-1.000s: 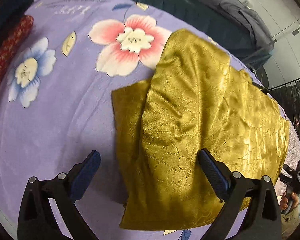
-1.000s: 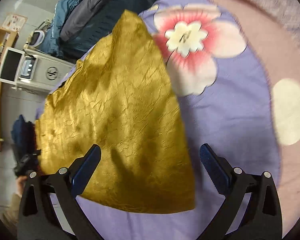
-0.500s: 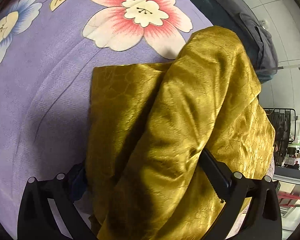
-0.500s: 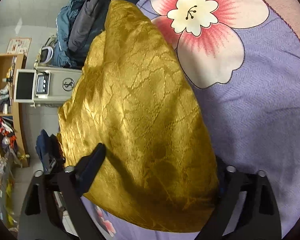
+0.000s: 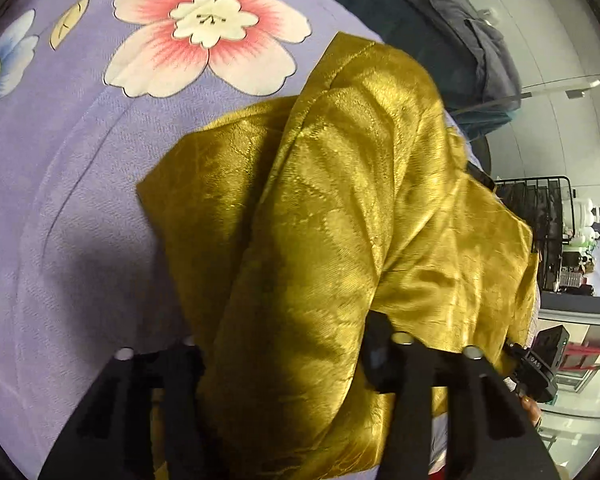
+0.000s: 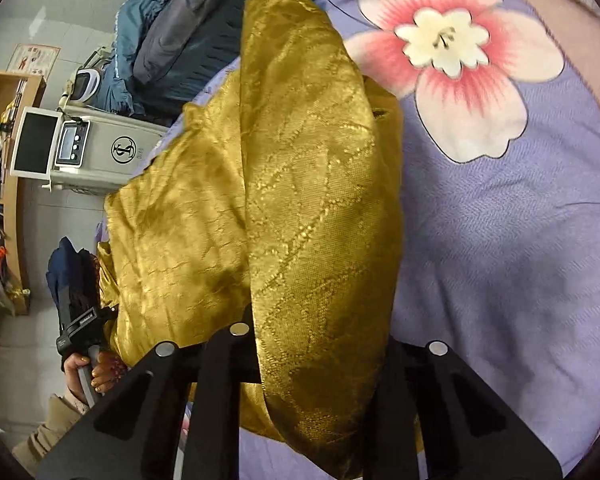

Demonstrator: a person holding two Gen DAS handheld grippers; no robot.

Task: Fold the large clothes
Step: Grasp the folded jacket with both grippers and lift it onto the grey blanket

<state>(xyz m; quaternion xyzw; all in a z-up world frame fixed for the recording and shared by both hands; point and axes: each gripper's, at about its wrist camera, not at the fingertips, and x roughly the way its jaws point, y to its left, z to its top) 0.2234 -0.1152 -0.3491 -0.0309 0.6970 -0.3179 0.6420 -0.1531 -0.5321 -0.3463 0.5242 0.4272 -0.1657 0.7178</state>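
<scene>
1. The gold garment [image 5: 340,208] is lying on the purple floral bedsheet [image 5: 60,208], bunched into a thick fold, with a flatter layer spreading out beneath it toward the left in the left wrist view.
2. The left gripper [image 5: 284,364] is pinching the near edge of the garment; its jaws are pressed in on the bunched fabric, which is draping over and hiding the fingertips.
3. The right gripper [image 6: 320,360] is likewise clamping a thick gold fold [image 6: 320,200]; the cloth is filling the gap between its jaws and rising away toward the far side.
4. A pink flower print [image 6: 448,60] is showing on the sheet just right of the garment in the right wrist view.
5. Dark clothing [image 6: 172,40] is piling at the far edge of the bed; a grey machine with a screen [image 6: 80,148] is standing at the far left, beyond the bed.
</scene>
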